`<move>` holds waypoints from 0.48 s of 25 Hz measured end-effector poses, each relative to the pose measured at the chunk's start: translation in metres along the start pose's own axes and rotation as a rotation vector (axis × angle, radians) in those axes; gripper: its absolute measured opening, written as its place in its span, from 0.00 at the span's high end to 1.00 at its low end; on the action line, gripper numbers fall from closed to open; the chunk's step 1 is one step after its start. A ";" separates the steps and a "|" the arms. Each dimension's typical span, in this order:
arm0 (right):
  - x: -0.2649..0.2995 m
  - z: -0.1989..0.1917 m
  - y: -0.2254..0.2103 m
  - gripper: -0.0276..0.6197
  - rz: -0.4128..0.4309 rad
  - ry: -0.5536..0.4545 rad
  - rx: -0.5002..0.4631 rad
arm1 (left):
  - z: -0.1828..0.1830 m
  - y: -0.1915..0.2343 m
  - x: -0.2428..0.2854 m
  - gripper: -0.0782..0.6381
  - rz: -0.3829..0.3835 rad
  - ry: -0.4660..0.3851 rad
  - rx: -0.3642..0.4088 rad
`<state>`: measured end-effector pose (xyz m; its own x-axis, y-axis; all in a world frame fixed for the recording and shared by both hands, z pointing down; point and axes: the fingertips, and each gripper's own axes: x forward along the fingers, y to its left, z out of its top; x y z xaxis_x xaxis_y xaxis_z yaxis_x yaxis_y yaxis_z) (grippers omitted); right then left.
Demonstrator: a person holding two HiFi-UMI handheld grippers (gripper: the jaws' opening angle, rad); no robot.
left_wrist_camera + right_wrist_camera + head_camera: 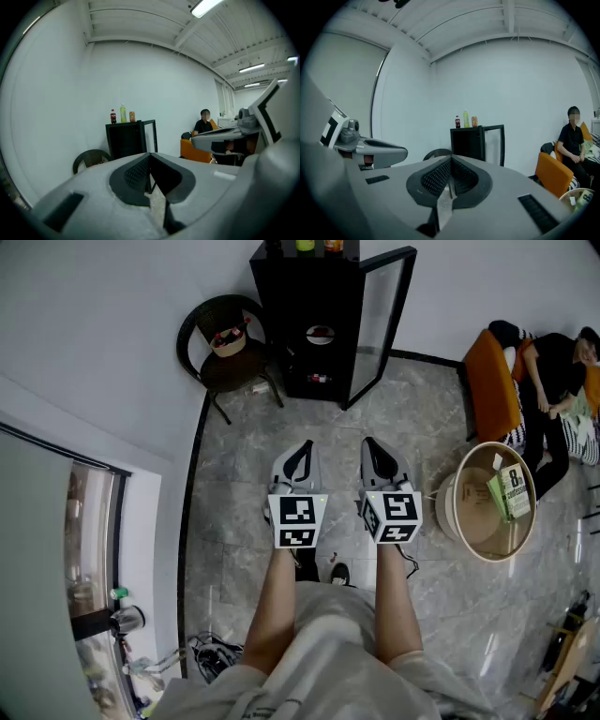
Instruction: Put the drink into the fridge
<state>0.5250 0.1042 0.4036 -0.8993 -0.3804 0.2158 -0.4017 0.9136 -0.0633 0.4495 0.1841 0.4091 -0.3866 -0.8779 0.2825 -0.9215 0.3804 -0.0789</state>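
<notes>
A black fridge [314,306] stands against the far wall with its glass door [380,320] swung open. On its top stand a cola bottle [457,122], a green bottle [466,119] and an orange can [474,121], also in the left gripper view as cola bottle [113,116], green bottle [123,114] and can [132,116]. My left gripper [302,448] and right gripper [370,443] are held side by side in mid-room, well short of the fridge, both pointing at it. Both are shut with nothing between the jaws: left gripper [150,157], right gripper [451,159].
A dark wicker chair [225,338] with small items on its seat stands left of the fridge. A round low table [492,501] with a book is at my right. A person [553,371] sits on an orange sofa [492,385]. Cables [211,657] lie by the left wall.
</notes>
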 end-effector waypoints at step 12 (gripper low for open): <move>0.155 0.020 -0.004 0.95 -0.066 0.037 0.013 | 0.020 0.132 0.116 0.88 -0.015 -0.017 -0.084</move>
<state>0.3839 0.0386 0.4176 -0.8640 -0.4335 0.2561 -0.4618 0.8849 -0.0601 0.2824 0.1268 0.4123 -0.3738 -0.8882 0.2672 -0.9211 0.3894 0.0058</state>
